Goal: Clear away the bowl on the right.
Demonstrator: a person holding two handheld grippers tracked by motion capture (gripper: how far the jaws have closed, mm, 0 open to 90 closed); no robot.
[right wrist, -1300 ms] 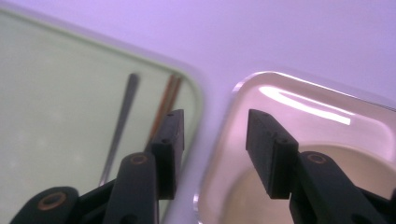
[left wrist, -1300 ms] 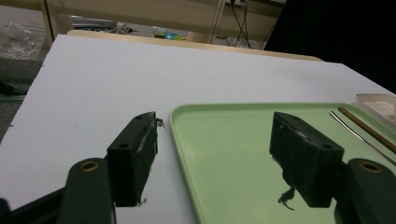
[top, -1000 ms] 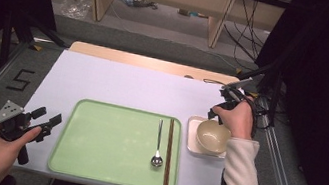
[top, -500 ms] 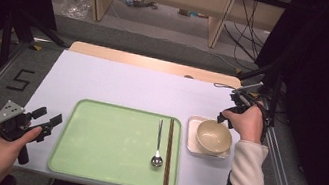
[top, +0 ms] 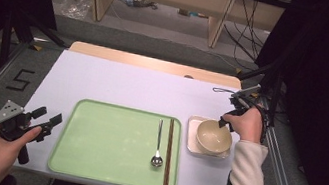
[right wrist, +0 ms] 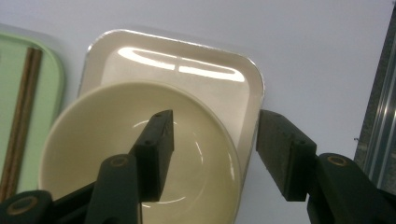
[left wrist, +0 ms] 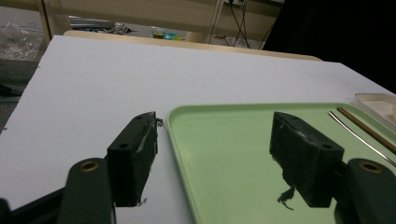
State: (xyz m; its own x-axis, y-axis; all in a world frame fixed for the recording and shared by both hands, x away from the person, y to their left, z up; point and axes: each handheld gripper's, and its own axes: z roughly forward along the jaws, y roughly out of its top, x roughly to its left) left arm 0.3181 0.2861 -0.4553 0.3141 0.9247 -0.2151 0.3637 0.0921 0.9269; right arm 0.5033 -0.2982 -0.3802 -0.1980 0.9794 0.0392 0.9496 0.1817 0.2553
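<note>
A cream bowl (top: 214, 137) is seen resting in a square white dish (top: 193, 142) on the white table (top: 123, 85), just right of a green tray (top: 108, 144) on which a spoon (top: 158, 144) and brown chopsticks (top: 168, 151) are laid side by side. The right gripper (right wrist: 211, 154) is held released over the bowl's right rim, one jaw above the inside and the other outside, nothing being clasped. The left gripper (left wrist: 215, 154) is held released at the tray's left edge, that edge lying between its spread jaws.
</note>
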